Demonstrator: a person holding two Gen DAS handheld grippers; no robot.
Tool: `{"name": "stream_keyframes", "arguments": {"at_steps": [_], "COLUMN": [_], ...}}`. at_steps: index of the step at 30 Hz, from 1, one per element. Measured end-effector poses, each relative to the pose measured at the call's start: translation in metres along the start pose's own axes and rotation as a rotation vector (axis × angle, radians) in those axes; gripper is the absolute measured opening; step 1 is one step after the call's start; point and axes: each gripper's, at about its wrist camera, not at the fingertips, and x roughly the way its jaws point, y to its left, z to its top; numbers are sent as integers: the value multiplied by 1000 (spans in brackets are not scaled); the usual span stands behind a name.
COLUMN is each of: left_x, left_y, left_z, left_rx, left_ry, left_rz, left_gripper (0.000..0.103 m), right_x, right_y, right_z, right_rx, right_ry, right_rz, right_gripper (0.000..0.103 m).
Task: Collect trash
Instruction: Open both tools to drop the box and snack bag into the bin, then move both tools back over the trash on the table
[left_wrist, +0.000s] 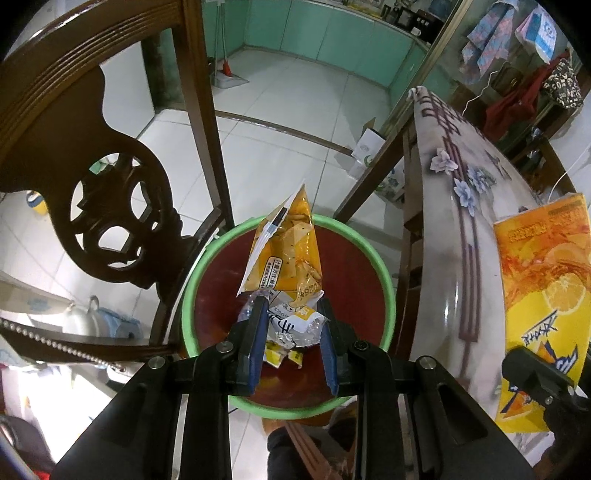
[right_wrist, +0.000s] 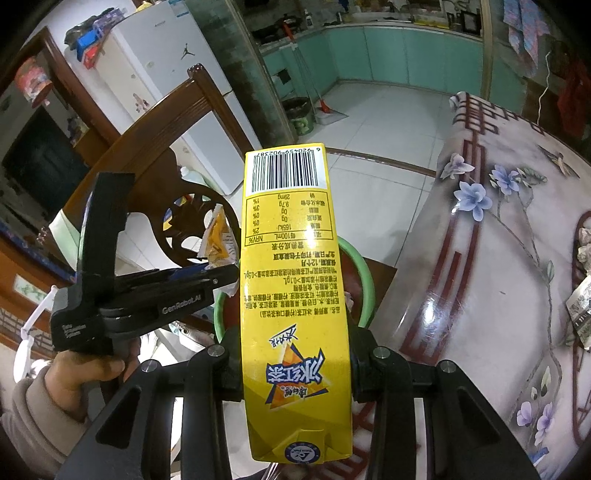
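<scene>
Blue-padded, my left gripper (left_wrist: 291, 306) is shut on a crumpled orange-and-white snack wrapper (left_wrist: 291, 240), which sticks up over a green-rimmed bin (left_wrist: 391, 306) with a dark red inside. Small yellow scraps (left_wrist: 275, 356) lie in the bin below the pads. My right gripper (right_wrist: 295, 343) is shut on a tall yellow drink carton (right_wrist: 291, 277), held lengthwise with the barcode end away from me, just right of the bin rim (right_wrist: 364, 280). In the right wrist view the left gripper (right_wrist: 221, 273) and wrapper (right_wrist: 218, 240) show at left, held by a hand (right_wrist: 85, 369). The left wrist view shows the carton (left_wrist: 543, 295) at its right edge.
A dark carved wooden chair (left_wrist: 110, 184) stands close on the bin's left. A flower-patterned table (right_wrist: 480, 277) borders it on the right, with crumpled paper scraps (right_wrist: 581, 306) at the table's far right. Tiled floor, a white fridge (right_wrist: 166, 74) and teal cabinets lie beyond.
</scene>
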Motion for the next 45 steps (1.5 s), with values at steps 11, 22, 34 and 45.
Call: {"name": "stream_keyframes", "arguments": {"at_steps": [11, 22, 34, 45], "left_x": [12, 23, 15, -18], "left_y": [5, 5, 7, -8], "left_z": [5, 12, 18, 14], "left_rx": [-14, -13, -29, 21], "left_ry": [34, 64, 26, -45], "left_rz": [-18, -13, -2, 9], "left_gripper": [24, 26, 65, 69], "right_x": [11, 30, 39, 2], "right_y": [-4, -10, -9, -26], "right_z": [0, 7, 13, 2], "right_rx": [16, 22, 9, 40], "right_ry": [28, 48, 53, -40], "right_rz": [7, -10, -29, -76], "right_gripper": [36, 36, 53, 66]}}
